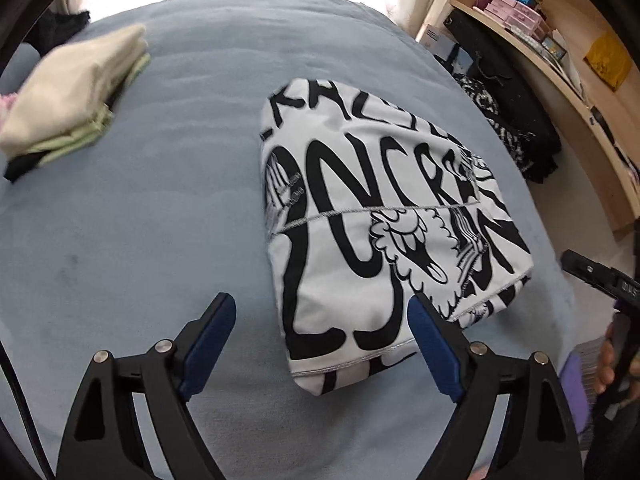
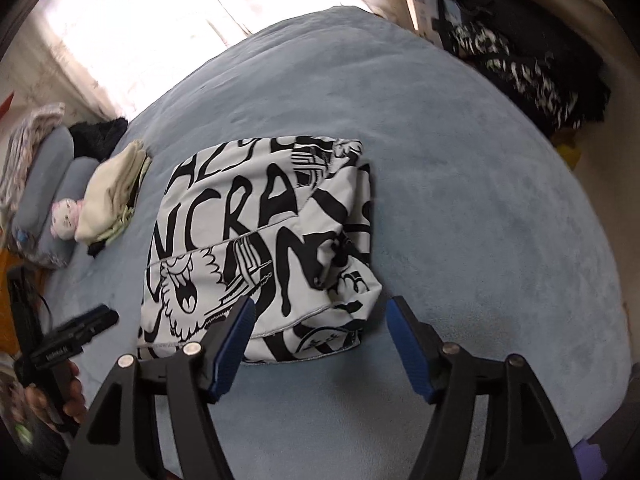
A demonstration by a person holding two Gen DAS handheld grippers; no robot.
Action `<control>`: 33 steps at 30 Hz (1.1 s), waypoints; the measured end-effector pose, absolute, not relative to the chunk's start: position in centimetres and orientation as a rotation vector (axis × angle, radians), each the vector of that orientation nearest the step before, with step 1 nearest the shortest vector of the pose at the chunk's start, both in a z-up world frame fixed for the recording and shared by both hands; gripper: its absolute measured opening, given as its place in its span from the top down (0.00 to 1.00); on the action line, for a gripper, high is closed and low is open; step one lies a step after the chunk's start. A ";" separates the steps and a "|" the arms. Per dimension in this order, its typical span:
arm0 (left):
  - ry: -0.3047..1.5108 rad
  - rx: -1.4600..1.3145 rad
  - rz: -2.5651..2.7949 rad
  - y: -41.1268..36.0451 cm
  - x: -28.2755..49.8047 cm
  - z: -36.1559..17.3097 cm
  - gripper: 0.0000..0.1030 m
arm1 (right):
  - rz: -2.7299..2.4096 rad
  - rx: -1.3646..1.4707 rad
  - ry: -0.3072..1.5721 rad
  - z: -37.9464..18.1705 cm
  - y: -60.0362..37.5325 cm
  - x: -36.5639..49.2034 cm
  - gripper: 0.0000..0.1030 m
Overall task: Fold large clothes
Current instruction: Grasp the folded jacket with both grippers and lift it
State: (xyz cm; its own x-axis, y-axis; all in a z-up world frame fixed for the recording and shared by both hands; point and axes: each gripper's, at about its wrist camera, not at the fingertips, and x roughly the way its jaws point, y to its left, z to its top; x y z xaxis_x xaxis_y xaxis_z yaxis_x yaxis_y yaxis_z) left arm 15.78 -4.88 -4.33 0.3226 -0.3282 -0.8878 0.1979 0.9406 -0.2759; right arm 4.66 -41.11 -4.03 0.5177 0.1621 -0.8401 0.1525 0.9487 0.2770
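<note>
Down at the bottom of the left wrist view, the left gripper [image 1: 322, 312] stands spread wide, blue pads [image 1: 208, 344] apart, nothing pinched between them. The near corner of the folded white garment with black lettering [image 1: 384, 216] sits in the gap, and the pad on the right of the frame overlaps its hem; whether it actually touches the cloth I cannot tell. The pad on the left of the frame hangs over bare blue-grey bed cover [image 1: 140, 220].

Over in the right wrist view, the right gripper [image 2: 320, 320] also gapes, a bit less wide, gripping nothing. Its pad on the left of the frame [image 2: 230, 348] overlaps the garment's [image 2: 260, 232] near edge; the other pad is over the bed cover [image 2: 480, 200].

The garment itself lies folded into a thick packet at mid-frame on the bed in both views.

Each view catches the other tool: the right gripper's black body and the hand on it [image 1: 608, 360] show at the right edge of the left view, the left gripper's with its hand [image 2: 56, 396] at lower left of the right view.

Further back, a stack of folded cream and green clothes [image 1: 76, 100] lies at upper left. Only the left view shows the wooden shelf [image 1: 560, 52] with small boxes at upper right; only the right view shows the grey pillows [image 2: 48, 200] and a small pink soft toy [image 2: 66, 216] at left. Dark patterned cloth [image 2: 532, 76] is heaped beyond the bed's upper-right edge.
</note>
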 end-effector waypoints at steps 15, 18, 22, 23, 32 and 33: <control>1.349 -0.297 -0.404 -6.5 19.4 -10.8 0.13 | 0.154 0.693 1.142 -11.8 -46.7 11.2 0.21; 1.349 -0.312 -0.405 -6.8 20.3 -11.6 0.09 | 0.205 0.714 1.176 -13.2 -47.0 13.0 0.21; 1.349 -0.338 -0.405 -7.0 21.6 -12.7 0.07 | 0.268 0.748 1.221 -15.3 -46.8 15.0 0.21; 1.351 -0.345 -0.408 -7.1 21.8 -13.0 0.07 | 0.287 0.757 1.224 -15.7 -46.6 15.4 0.21; 1.353 -0.373 -0.441 -8.1 23.7 -15.4 0.00 | 0.422 0.723 1.215 -17.3 -42.9 18.0 0.19; 1.353 -0.373 -0.442 -8.4 23.8 -15.6 0.00 | 0.428 0.718 1.213 -17.3 -42.5 18.3 0.19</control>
